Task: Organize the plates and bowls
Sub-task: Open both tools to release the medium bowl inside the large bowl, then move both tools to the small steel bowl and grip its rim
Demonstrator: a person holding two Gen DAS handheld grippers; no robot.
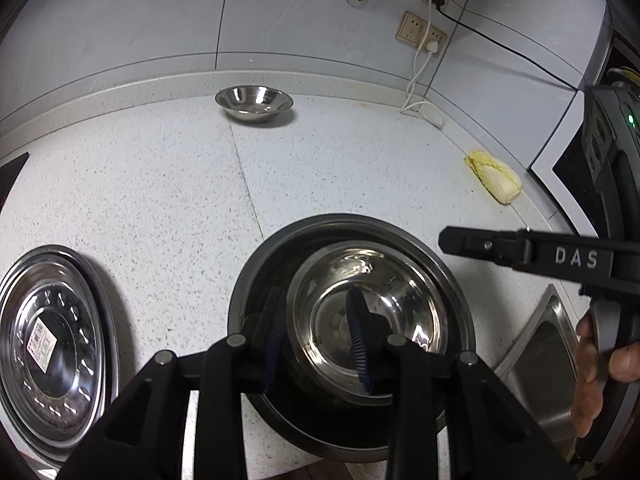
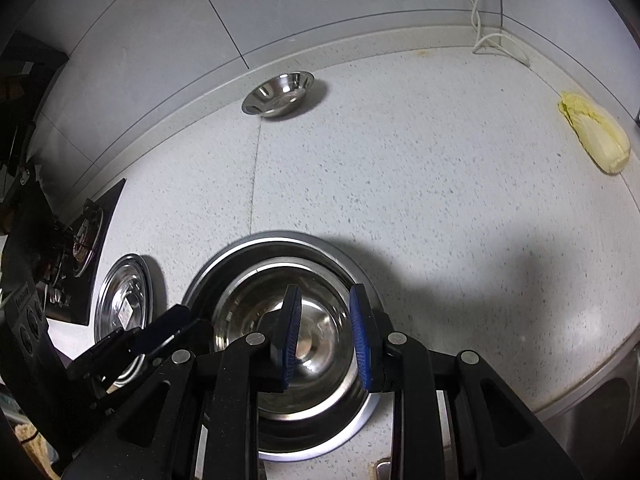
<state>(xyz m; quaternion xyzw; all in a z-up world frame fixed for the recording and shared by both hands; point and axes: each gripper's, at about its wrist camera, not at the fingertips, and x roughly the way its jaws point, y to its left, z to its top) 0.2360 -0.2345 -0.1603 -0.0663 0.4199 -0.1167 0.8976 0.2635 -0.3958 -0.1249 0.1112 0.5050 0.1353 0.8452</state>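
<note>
While a small steel bowl (image 1: 372, 320) sat nested inside a larger dark bowl (image 1: 260, 280) near the front of the speckled bench (image 1: 160, 184), both claws hung over the pair. The left claw (image 1: 318, 342) straddled the small bowl's left rim, one blue pad outside the wall and one inside, with a visible gap on either side; it stood narrowly parted and seemed not to press on the steel. The right claw (image 2: 326, 336) hovered above the small bowl's hollow, its pads a little apart with nothing between them, gripping nothing. In the left view, a hand (image 1: 600, 376) could be seen on the right claw's handle.

By my judgement, the step in hand was the seating of the small bowl in the stack, just being let go or adjusted; which of the two the frames could not settle. Two pieces lay unstacked: another steel bowl (image 1: 254, 103) well apart by the back wall, and a patterned steel plate (image 1: 52, 344) lying flat on the bench to the left, near the stove (image 2: 80, 240). A head of pale cabbage (image 1: 496, 178) lay off to the right, no part of the job.

The next move probably called for lifting the left claw clear without dragging the rim, then reaching back for the far bowl, taking it by its thin flared edge. Slick steel would likely slip under a shallow pinch.
</note>
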